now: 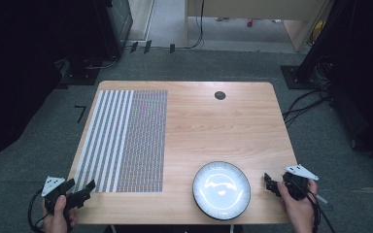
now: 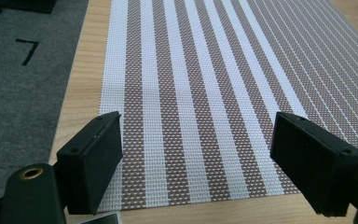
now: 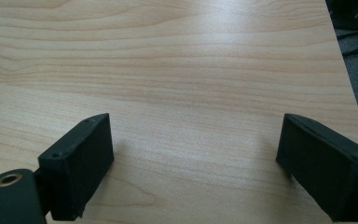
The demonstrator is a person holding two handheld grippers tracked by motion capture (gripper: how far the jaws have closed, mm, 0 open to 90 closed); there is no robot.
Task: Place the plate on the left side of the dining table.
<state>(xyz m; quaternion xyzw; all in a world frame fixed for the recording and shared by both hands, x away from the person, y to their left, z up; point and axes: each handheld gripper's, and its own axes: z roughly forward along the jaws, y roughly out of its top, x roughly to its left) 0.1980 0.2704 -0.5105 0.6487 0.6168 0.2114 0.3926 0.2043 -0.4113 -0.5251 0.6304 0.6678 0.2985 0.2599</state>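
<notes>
Left gripper (image 2: 198,154) jaws wide over striped placemat (image 2: 205,93), right gripper (image 3: 193,163) jaws wide, empty

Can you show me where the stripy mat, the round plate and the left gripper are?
stripy mat (image 1: 126,138), high view, its middle.
round plate (image 1: 221,190), high view, its shiny centre.
left gripper (image 1: 81,186), high view, between its open jaw tips.

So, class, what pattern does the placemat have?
The placemat has brown and white woven stripes, clearest in the left gripper view.

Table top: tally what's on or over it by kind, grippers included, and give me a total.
Striped placemat: 1
Plate: 1
Grippers: 2, the left gripper and the right gripper, both with jaws open and holding nothing
Total: 4
</notes>
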